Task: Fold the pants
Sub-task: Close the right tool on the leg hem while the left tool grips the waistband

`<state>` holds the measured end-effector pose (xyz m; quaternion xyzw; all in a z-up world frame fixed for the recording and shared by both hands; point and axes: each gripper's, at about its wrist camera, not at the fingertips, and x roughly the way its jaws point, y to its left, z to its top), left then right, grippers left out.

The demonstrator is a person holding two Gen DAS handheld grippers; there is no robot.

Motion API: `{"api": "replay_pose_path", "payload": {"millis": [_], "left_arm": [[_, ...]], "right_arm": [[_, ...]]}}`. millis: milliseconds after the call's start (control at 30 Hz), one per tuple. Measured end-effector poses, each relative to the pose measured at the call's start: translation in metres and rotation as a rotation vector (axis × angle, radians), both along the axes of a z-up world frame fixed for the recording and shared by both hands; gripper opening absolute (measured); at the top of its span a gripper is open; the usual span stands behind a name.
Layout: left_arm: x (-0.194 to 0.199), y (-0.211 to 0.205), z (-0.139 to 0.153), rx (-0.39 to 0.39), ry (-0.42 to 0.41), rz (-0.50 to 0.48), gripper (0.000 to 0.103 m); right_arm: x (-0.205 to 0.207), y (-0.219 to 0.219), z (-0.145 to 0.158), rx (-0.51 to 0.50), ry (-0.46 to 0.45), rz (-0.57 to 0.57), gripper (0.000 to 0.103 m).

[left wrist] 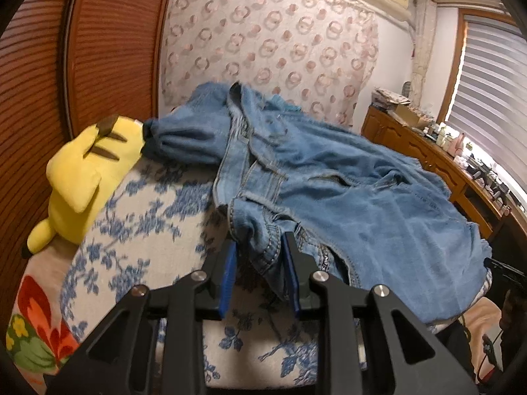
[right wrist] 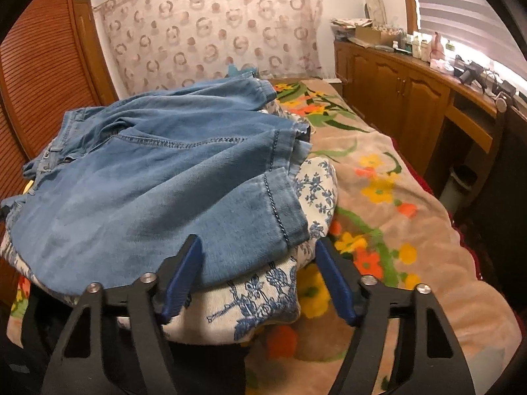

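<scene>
Blue denim pants (left wrist: pixel 346 181) lie crumpled on a white cushion with blue flowers (left wrist: pixel 148 204). In the left wrist view my left gripper (left wrist: pixel 258 240) has its blue pads on either side of a bunched fold of denim near the waistband, jaws narrow and pinching it. In the right wrist view the pants (right wrist: pixel 148 171) lie spread with a hemmed leg end (right wrist: pixel 276 204) near me. My right gripper (right wrist: pixel 258 247) is open, its jaws wide, straddling that leg end and the cushion (right wrist: pixel 263 289) edge without gripping.
A yellow plush toy (left wrist: pixel 82 177) lies left of the pants. A floral blanket (right wrist: pixel 378 197) covers the bed to the right. A wooden cabinet (right wrist: pixel 411 92) with clutter runs along the right wall. A louvred wooden door (left wrist: pixel 108 33) stands at left.
</scene>
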<state>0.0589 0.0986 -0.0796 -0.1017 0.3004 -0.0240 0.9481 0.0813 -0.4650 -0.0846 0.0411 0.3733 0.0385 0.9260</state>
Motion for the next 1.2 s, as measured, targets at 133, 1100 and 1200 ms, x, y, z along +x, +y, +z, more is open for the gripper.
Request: {"api": "replay_pose_path", "payload": {"millis": [133,1100,1200], "left_arm": [[0.003,-0.004,0.013,0.0,-0.035,-0.025,0.017],[-0.067,0.031,0.111,-0.101,-0.323,0.025,0.008],[-0.072,0.033,0.117,-0.097,-0.33,0.026,0.008]], "right_arm": [[0.004,-0.006,-0.002,0.015,0.016,-0.022,0.047],[-0.037,0.005,0.131,-0.046,-0.349,0.041,0.006],[-0.042,0.012,0.15,-0.056,-0.394,0.057,0.006]]}}
